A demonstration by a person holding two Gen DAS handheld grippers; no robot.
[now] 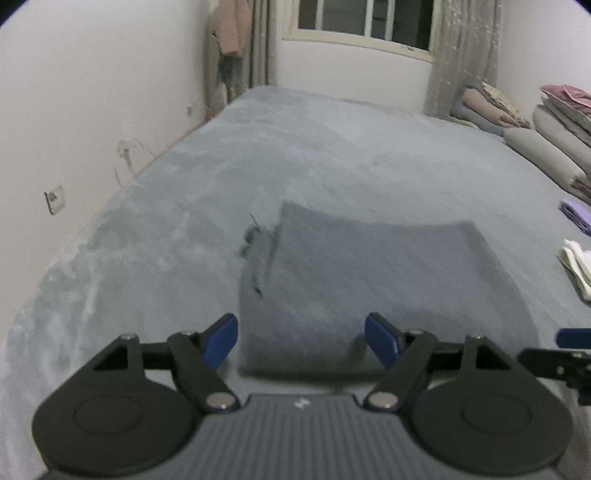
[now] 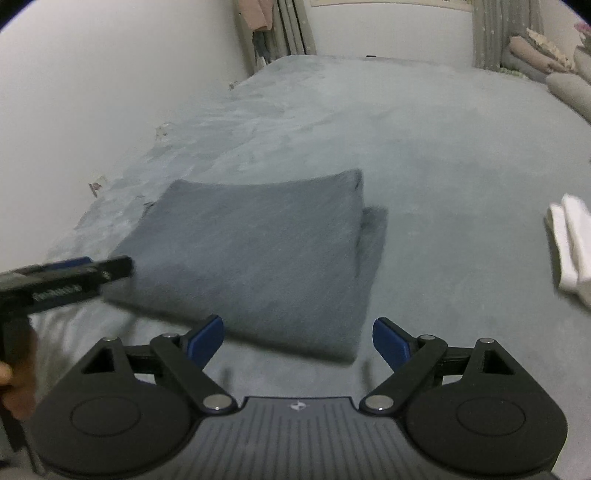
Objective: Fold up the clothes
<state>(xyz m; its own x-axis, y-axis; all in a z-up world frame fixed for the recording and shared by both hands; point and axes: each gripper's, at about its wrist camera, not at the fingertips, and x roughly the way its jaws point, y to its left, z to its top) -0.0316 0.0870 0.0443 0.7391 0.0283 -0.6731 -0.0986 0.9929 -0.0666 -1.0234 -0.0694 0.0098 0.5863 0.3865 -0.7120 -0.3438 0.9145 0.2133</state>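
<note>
A bedroom: a wide grey bed cover (image 2: 424, 147) runs to a curtained window (image 1: 365, 18), with stacked bedding (image 1: 554, 140) along its right side. Near the front edge lies a grey garment (image 2: 251, 251), already folded into a flat rectangle, one layer peeking out on its right. A white folded piece (image 2: 570, 240) lies well apart. The left gripper (image 1: 301, 341) and right gripper (image 2: 297, 341) hover spread wide, holding nothing, so this piece looks folded

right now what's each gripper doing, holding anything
left gripper: open, holding nothing, near the folded grey garment
right gripper: open, holding nothing
</note>
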